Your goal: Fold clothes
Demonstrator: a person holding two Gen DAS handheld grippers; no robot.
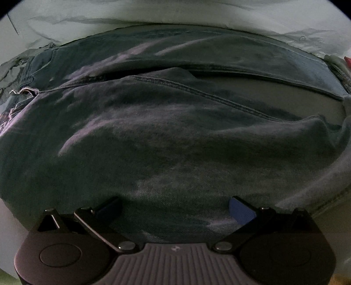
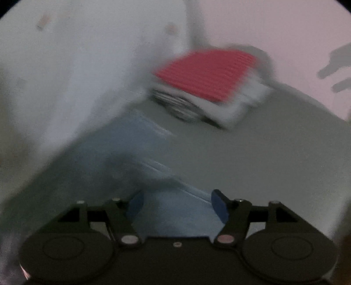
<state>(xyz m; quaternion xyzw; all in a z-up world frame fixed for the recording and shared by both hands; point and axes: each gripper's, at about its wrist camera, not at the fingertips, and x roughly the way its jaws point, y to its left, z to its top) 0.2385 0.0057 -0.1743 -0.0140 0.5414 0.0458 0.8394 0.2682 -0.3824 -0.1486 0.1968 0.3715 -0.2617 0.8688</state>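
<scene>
Left wrist view: a pair of dark blue denim jeans (image 1: 166, 122), legs laid side by side, fills the frame on a pale bedsheet (image 1: 175, 19). The left gripper (image 1: 175, 208) hovers just above the denim, its blue-padded fingers (image 1: 241, 210) spread wide, gripping nothing.

Right wrist view, blurred: the right gripper (image 2: 177, 206) has its fingers parted over a light blue fabric edge (image 2: 175, 210), pads not pressing it. Beyond, a stack of folded clothes topped by a red ribbed garment (image 2: 208, 74) rests on a grey surface (image 2: 263, 153).
</scene>
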